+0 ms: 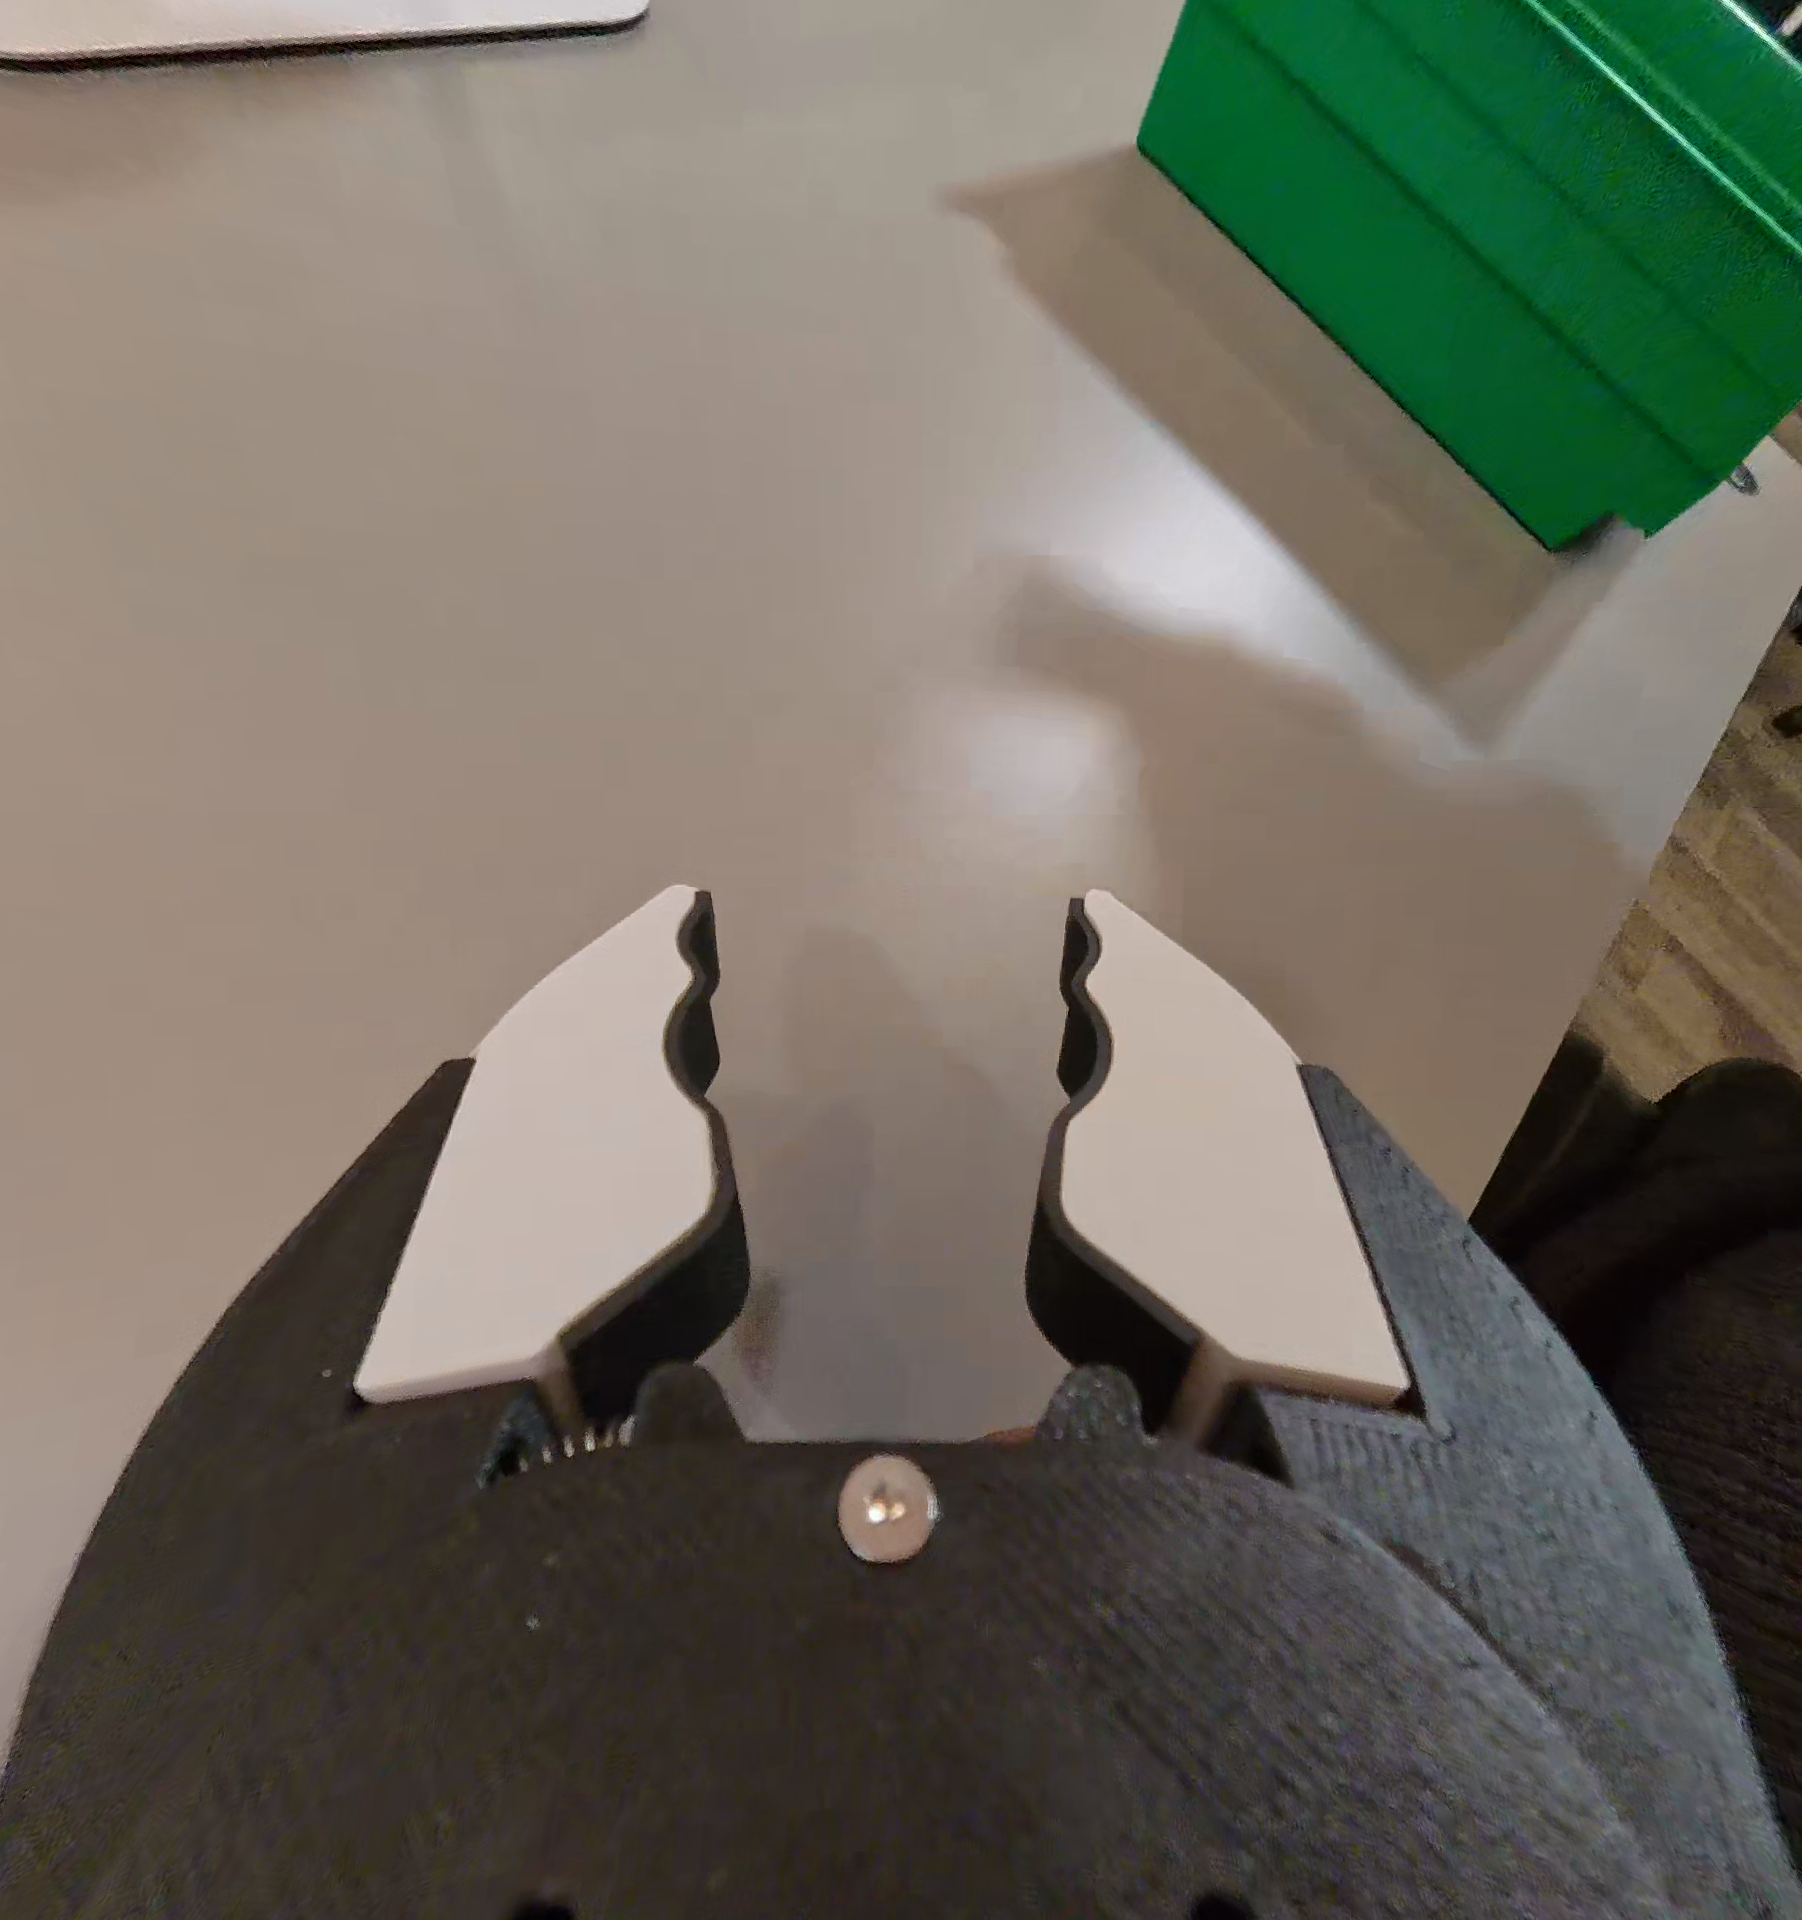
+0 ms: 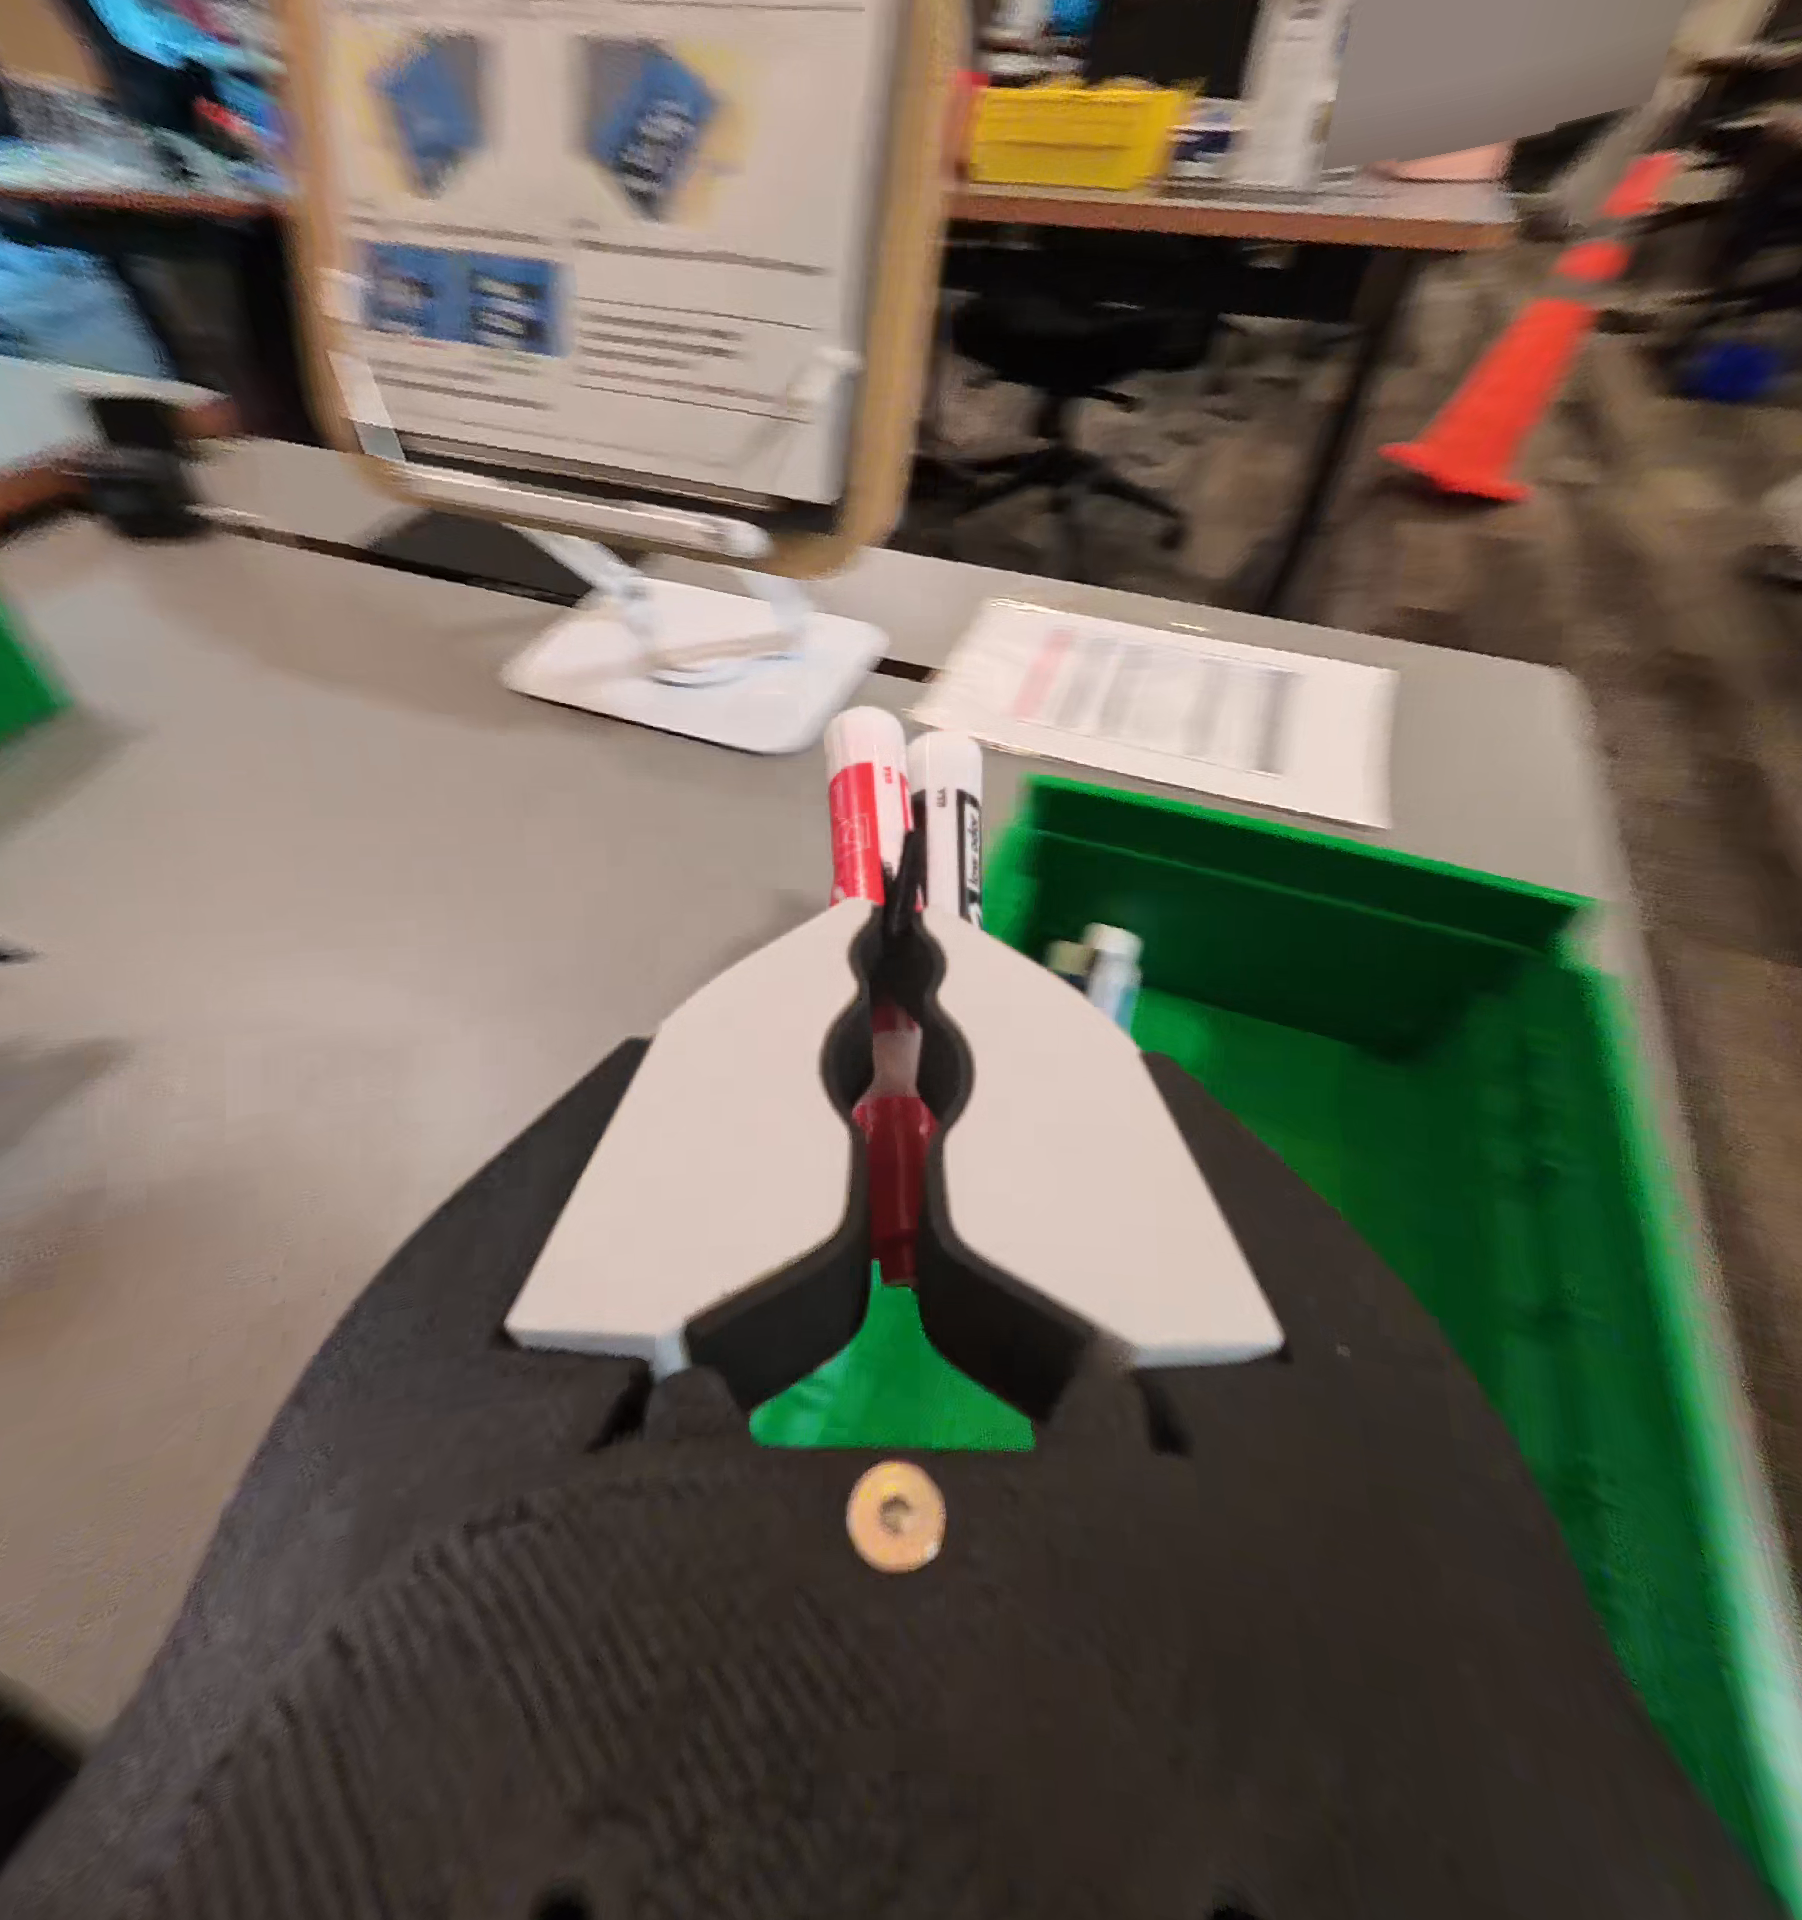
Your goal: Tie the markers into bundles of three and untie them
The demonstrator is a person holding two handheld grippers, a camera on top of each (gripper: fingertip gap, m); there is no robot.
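So the right gripper (image 2: 895, 920) is clamped tight on two markers at once, a red marker (image 2: 858, 805) and a black marker (image 2: 951, 816), side by side and poking forward past the fingertips. The red one's cap end shows back in the slot between the fingers. Both are held up just off the left rim of the green bin (image 2: 1499, 1195), and inside that bin, near its left wall, there's at least one more marker (image 2: 1110, 966), pale with a bluish tint, too blurry to say more.

Only the right wrist view shows the rest of the scene: beyond the bin a printed sheet (image 2: 1167, 707) lies flat on the grey table (image 2: 305, 935), and to the left of that sheet is the white base of a stand (image 2: 699, 665) holding up a wood-framed board. Further back, off the table, an orange cone (image 2: 1499, 384) sits on the floor.

The left wrist view is way emptier. The left gripper (image 1: 889, 914) is spread wide with nothing between its fingers, hanging over bare table (image 1: 461, 520). A green bin (image 1: 1499, 239) sits ahead and to the right, well apart from it, near the table's edge. I can't tell if it's the same bin.
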